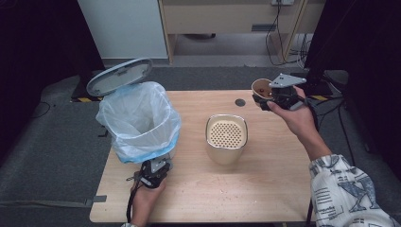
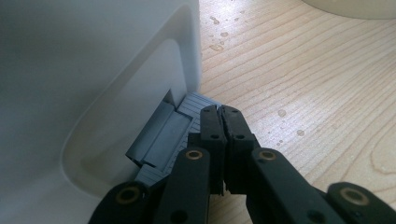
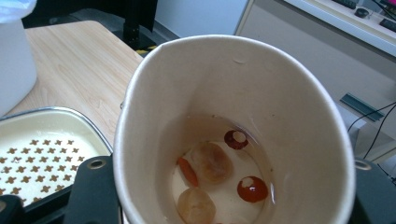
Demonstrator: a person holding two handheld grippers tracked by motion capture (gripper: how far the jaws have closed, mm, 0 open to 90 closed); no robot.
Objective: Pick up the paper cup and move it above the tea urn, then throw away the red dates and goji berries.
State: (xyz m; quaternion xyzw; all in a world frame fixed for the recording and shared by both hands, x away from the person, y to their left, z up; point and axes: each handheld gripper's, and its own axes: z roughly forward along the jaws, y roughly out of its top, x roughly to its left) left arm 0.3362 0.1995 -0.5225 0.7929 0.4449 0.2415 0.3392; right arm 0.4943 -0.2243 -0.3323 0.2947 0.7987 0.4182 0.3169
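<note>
Near me my left gripper (image 2: 221, 116), jaws together, presses the bin pedal (image 2: 163, 140) (lid up), while farther off my right gripper (image 1: 279, 97) is clamped on the paper cup (image 3: 233, 126) of fruit & liquid, next prob. tipping it over the strainer pot (image 1: 227, 138).

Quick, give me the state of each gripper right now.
Left gripper: shut, empty, jaw tips on the bin's grey ribbed pedal.
Right gripper: shut on the tan paper cup holding liquid and food scraps.
</note>
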